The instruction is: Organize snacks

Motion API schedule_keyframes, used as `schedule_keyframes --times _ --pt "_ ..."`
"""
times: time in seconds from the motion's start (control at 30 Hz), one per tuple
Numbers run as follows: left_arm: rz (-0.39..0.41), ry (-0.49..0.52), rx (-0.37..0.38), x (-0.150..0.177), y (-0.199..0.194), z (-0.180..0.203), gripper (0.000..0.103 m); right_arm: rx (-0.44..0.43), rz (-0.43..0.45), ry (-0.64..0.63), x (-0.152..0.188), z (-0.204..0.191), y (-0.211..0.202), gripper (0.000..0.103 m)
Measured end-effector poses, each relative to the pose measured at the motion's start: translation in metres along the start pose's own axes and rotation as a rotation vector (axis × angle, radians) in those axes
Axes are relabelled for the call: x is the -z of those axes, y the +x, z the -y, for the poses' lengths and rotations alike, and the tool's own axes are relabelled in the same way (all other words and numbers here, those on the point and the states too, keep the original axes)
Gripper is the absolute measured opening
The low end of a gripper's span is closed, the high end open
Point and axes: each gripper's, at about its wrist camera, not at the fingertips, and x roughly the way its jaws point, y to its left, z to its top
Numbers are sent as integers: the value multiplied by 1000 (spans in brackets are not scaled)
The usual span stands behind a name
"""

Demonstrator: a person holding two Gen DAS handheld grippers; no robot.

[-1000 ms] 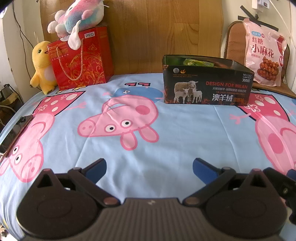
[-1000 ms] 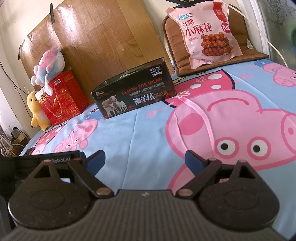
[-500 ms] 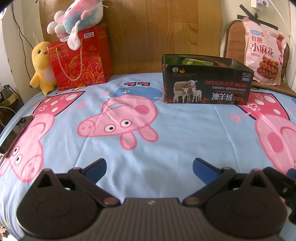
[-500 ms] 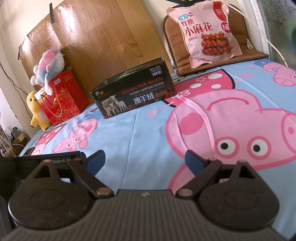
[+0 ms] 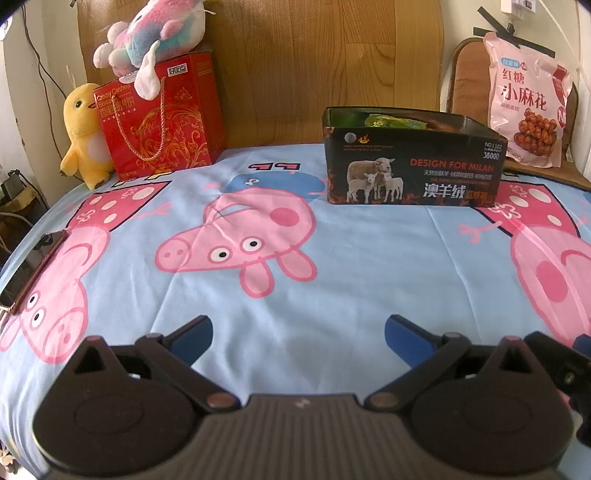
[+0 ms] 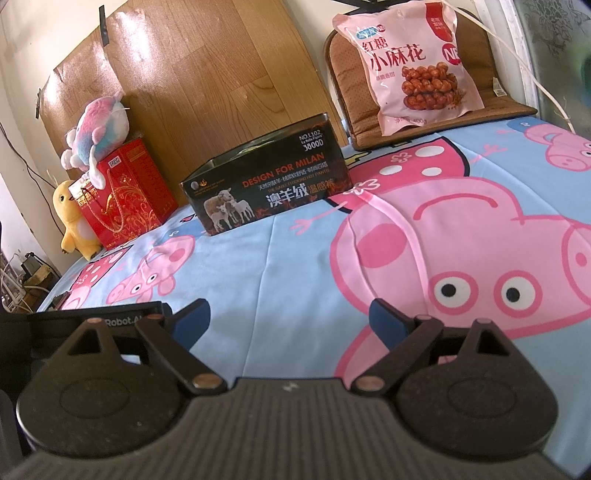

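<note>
Layout of the bed surface, left wrist view.

The open box [image 5: 413,173] stood on the bedsheet [image 5: 332,258] at 1 o'clock, with a packet [image 5: 391,121] inside it. The snack bag [image 5: 526,99] leaned on a chair [image 5: 465,81] at 2 o'clock, behind the box. At 11 o'clock stood a gift bag [image 5: 162,118], one plush toy [image 5: 155,33] on it and a second toy [image 5: 83,133] to its left.

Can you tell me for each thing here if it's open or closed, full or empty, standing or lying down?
Black sheep-picture tin box: lid off, upright, green packet inside.
Pink twisted-dough snack bag: sealed, leaning against the brown chair cushion.
Red paper gift bag: standing, pastel plush fish lying on top.
Yellow plush duck: standing.
Left gripper: jaws open, empty.
Right gripper: jaws open, empty.
</note>
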Motion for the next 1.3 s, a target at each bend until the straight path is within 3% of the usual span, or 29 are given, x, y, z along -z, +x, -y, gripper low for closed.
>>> schedule_keyframes --times 1.3 --pt "19 34 -10 -3 -5 4 103 0 4 -3 2 0 0 95"
